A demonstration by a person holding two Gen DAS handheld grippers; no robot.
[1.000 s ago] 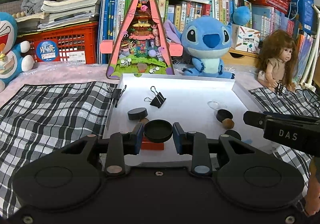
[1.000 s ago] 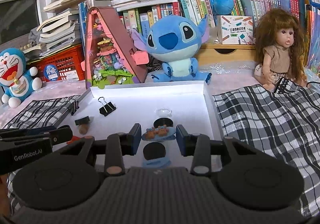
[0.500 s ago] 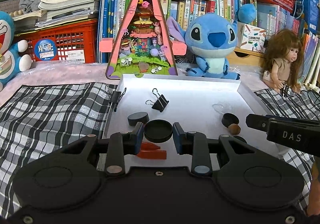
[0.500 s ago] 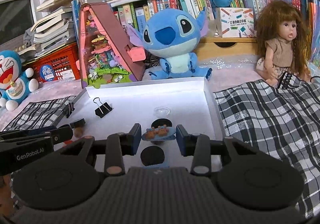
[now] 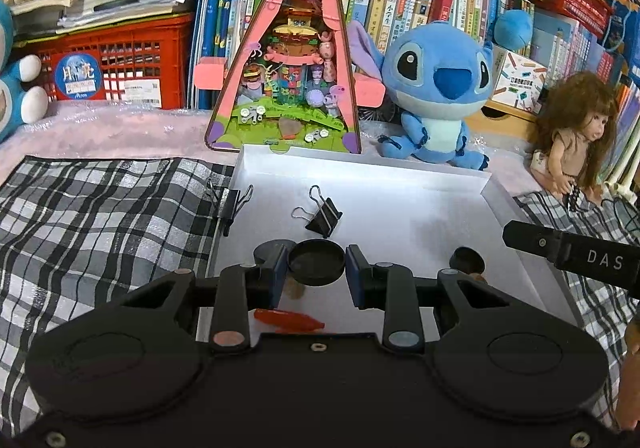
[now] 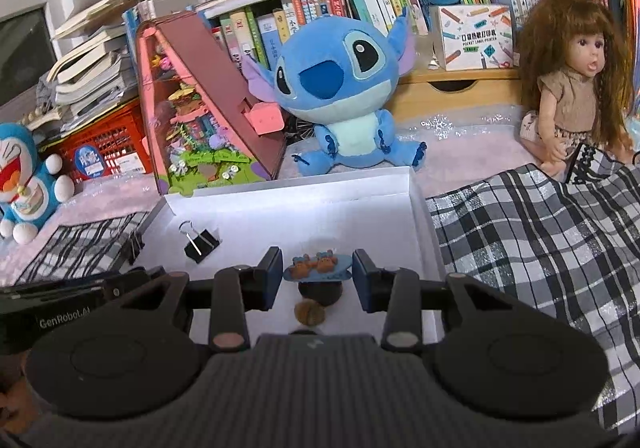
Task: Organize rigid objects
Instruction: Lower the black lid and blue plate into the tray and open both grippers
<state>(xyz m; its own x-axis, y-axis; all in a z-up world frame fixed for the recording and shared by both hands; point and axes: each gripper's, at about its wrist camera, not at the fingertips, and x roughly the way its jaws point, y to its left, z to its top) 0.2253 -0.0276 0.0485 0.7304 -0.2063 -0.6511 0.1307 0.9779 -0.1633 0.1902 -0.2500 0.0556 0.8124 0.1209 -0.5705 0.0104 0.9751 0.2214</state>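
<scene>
- Left tool (image 5: 317, 275), low centre of the left wrist view: pinching a round black shallow lid-like disc (image 5: 317, 263) between its blue-padded fingers (image 5: 280, 276), both pads touching the disc's edge.
- Held above a white shallow rectangular tray (image 5: 400, 164) filling the middle of that view.
- In the tray, upper middle: a black metal binder clip with wire handles (image 5: 323, 211), lying on its side.
- Clipped onto the tray's left rim: a second black binder clip (image 5: 231, 201), beside the black-and-white checked cloth (image 5: 100, 216).
- Just behind the left finger: another black round piece (image 5: 267, 249), partly hidden.
- Below the held disc: a small brown round item (image 5: 294, 291) and a red flat elongated piece (image 5: 289, 319) on the tray floor.
- Right of the tool: a black round cap (image 5: 466, 258) on the tray.
- Right edge of that view: the other tool's black finger, marked "DAS".
- Right tool (image 6: 317, 275), low centre of the right wrist view: pinching a small blue oval plate carrying brown toy figures (image 6: 318, 267), pads against both ends.
- Beneath that plate: a black round cap (image 6: 322, 294) and a brown nut-like ball (image 6: 309, 312) on the tray.
- Behind the tray, upper part of the frame: blue plush alien toy (image 6: 340, 96), pink triangular miniature house (image 6: 200, 120), long-haired doll (image 6: 572, 88) at right.
</scene>
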